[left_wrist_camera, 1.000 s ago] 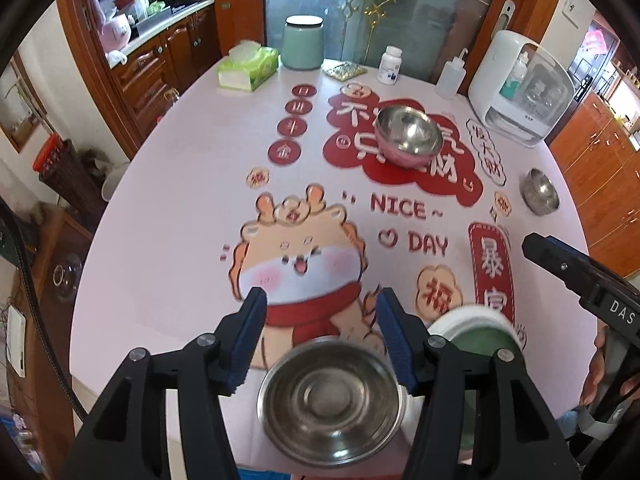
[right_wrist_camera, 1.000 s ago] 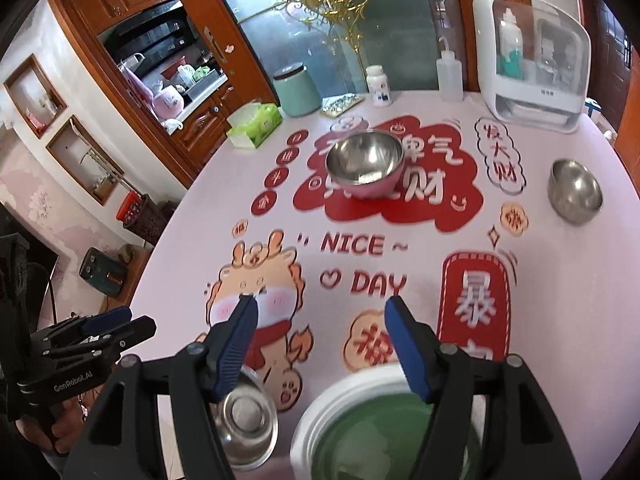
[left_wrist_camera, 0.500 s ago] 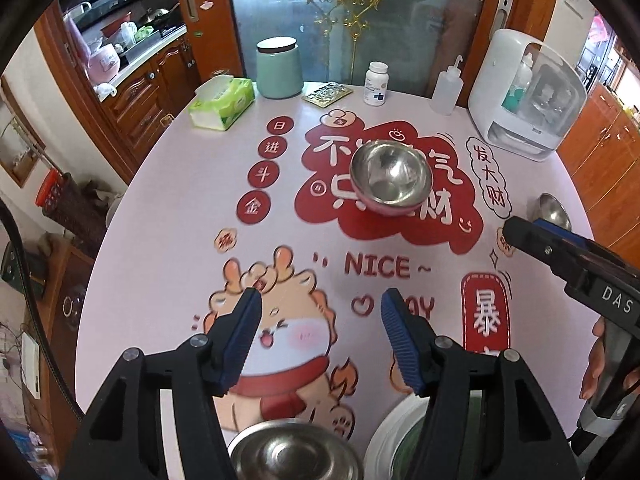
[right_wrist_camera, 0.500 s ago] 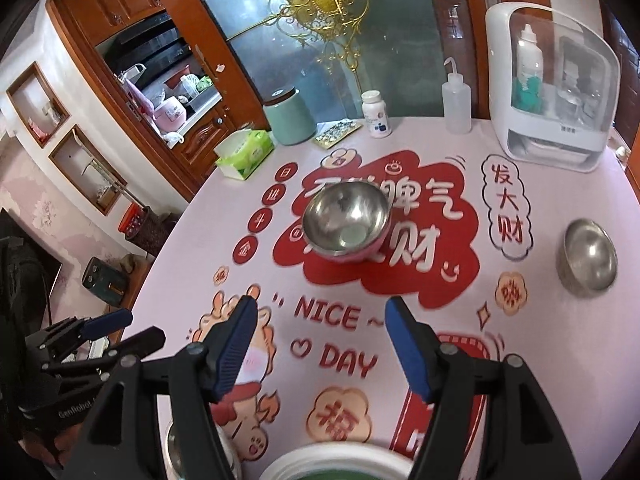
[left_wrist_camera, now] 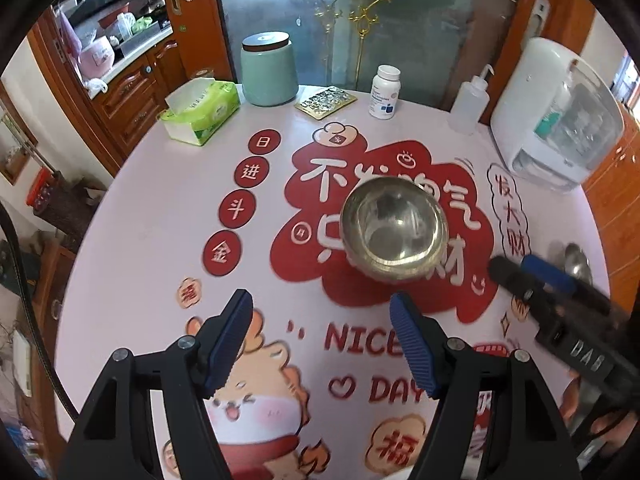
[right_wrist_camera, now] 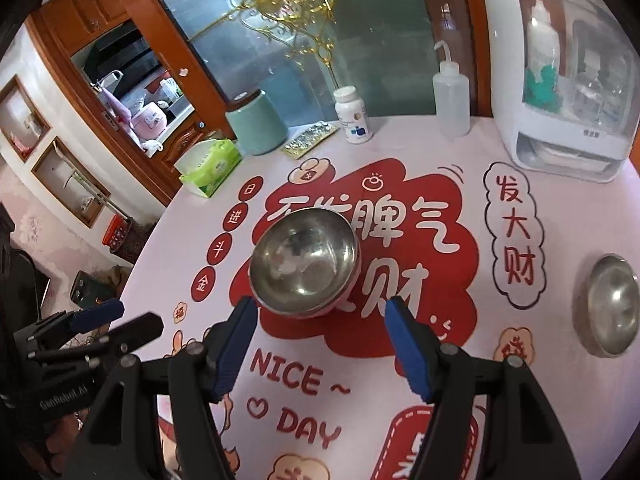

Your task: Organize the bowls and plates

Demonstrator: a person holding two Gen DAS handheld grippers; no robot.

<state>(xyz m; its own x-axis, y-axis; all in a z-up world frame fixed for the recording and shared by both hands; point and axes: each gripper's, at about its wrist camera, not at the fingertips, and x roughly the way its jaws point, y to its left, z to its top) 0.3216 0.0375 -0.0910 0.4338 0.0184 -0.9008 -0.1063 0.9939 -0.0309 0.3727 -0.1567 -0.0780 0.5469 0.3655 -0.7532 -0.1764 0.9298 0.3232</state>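
Both grippers are angling steeply down over the round table (left_wrist_camera: 132, 216), side by side. Left gripper (left_wrist_camera: 320, 344) is sitting with jaws spread, just been opening wider, nothing between the pads. Right gripper (right_wrist_camera: 320, 344) is sitting with jaws spread too, also empty.

Large steel bowl (left_wrist_camera: 394, 232) is standing upright on the red cloud print mid-table, just beyond both sets of fingertips, no contact. In the right wrist view its near rim is lying between the two blue pads but farther out. Small steel bowl (right_wrist_camera: 612, 304) is sitting well apart at the right edge, right of the right gripper.
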